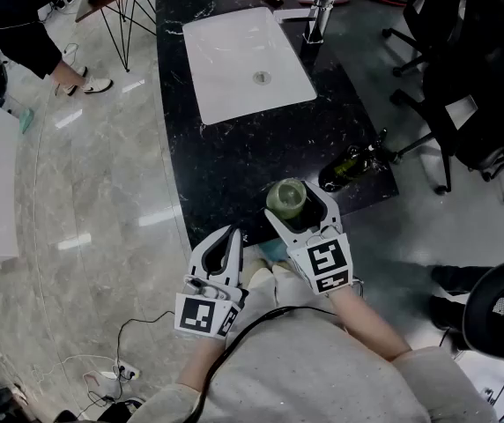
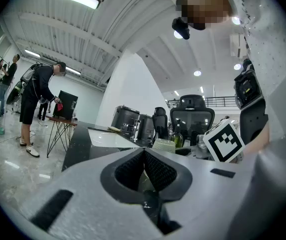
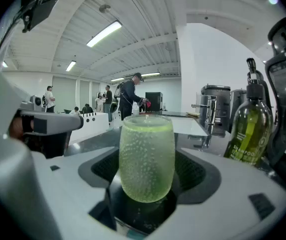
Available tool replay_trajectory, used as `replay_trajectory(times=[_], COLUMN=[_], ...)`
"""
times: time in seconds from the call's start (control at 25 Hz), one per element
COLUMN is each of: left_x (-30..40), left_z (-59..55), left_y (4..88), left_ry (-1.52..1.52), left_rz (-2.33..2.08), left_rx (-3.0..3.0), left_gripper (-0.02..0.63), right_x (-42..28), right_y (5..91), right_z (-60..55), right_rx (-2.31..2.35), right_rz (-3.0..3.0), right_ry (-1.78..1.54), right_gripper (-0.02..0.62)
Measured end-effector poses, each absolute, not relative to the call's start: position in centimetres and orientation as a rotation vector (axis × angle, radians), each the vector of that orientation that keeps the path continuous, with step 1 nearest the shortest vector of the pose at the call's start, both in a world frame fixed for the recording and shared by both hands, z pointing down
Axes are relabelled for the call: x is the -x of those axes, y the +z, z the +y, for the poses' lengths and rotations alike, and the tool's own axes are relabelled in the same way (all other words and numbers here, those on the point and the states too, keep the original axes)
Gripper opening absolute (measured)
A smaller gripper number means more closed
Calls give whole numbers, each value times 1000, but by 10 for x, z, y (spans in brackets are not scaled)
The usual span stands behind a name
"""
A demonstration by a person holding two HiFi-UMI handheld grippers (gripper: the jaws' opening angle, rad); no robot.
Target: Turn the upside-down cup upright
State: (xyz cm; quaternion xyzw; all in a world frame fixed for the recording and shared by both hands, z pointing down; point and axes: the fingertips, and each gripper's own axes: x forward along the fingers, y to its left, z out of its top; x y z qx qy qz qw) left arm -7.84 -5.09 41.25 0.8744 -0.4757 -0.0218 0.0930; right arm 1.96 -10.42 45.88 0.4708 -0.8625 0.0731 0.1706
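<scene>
A pale green bubbled glass cup stands between the jaws of my right gripper, which is shut on its sides. This happens over the near edge of the black marble counter. In the right gripper view the cup's flat rim is on top and its rounded end sits low between the jaws. Whether it rests on the counter I cannot tell. My left gripper is shut and empty, held level off the counter's near left corner.
A dark green bottle lies near the counter's right edge, close to the cup. A white sink with a faucet sits farther back. Black office chairs stand at the right. A person stands at the far left.
</scene>
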Motion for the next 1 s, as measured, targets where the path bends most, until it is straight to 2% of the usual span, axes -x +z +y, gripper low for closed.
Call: replay_trajectory(times=[1.0], left_x=[82], left_z=[-60], left_y=[408], left_ry=[-90], left_rz=[-1474], left_rx=[-2562], left_gripper=[8], right_x=[-27], right_y=[475], right_z=[-105], right_rx=[-1254], right_rz=[-2303], right_ry=[225], right_gripper=[336])
